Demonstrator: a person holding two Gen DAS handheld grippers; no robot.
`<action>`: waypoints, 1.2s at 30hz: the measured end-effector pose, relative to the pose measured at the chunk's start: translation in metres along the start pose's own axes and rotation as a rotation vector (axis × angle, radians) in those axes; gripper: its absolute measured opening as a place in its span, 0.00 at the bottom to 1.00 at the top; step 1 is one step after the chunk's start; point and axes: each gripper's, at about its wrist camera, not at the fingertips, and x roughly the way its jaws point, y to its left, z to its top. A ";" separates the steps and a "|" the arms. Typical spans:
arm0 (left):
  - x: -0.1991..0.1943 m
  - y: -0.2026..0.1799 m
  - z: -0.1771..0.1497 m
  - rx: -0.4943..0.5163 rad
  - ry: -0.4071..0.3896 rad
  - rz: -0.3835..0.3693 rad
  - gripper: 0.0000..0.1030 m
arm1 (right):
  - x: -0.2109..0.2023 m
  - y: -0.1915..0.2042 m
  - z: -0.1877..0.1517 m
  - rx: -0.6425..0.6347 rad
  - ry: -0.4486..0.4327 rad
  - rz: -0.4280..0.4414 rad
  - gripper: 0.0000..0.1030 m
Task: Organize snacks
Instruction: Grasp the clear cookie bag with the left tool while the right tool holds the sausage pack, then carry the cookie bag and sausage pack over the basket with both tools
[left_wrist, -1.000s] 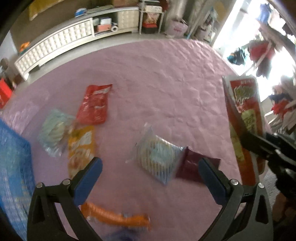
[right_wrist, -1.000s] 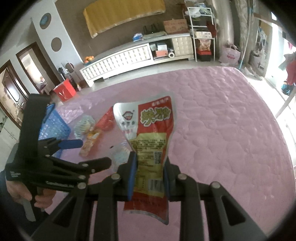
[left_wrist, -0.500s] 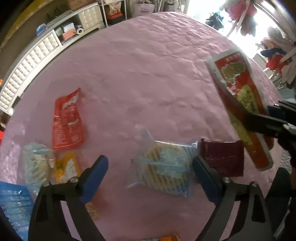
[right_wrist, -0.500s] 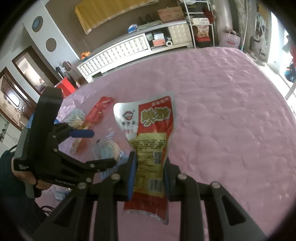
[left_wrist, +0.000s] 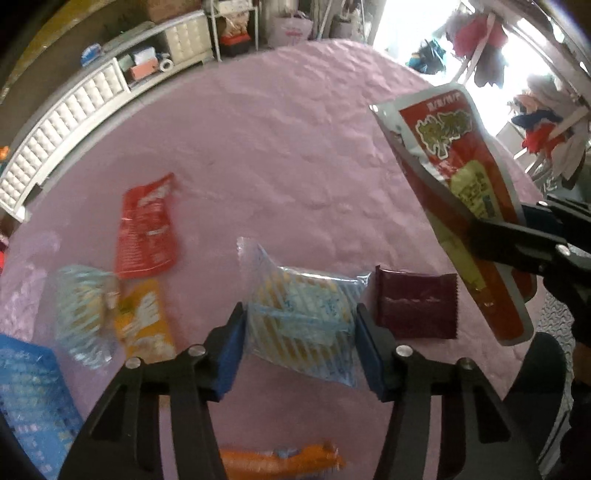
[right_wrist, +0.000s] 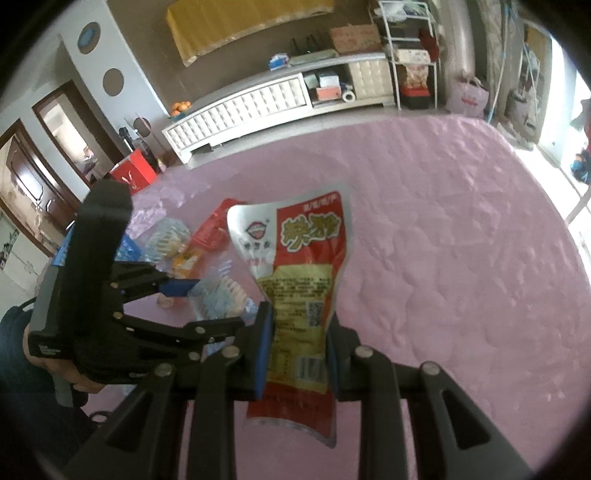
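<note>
A clear striped snack bag (left_wrist: 303, 314) is pinched between the left gripper (left_wrist: 300, 347) pads on the pink cloth (left_wrist: 280, 155). A red snack packet (right_wrist: 303, 295) is clamped upright by the right gripper (right_wrist: 297, 347).

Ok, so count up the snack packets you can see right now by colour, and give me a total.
Red: 2, the flat red packet and the red and yellow pouch held by the right gripper
Clear blue-striped: 2
Yellow: 1
Maroon: 1
Orange: 1
Total: 7
</note>
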 end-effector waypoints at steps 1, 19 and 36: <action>-0.007 0.001 -0.002 -0.007 -0.012 0.008 0.51 | -0.004 0.005 0.001 -0.009 -0.004 -0.004 0.29; -0.194 0.069 -0.088 -0.128 -0.280 0.131 0.51 | -0.061 0.152 0.020 -0.201 -0.115 0.102 0.29; -0.257 0.156 -0.183 -0.260 -0.325 0.252 0.51 | -0.040 0.275 0.026 -0.365 -0.104 0.192 0.29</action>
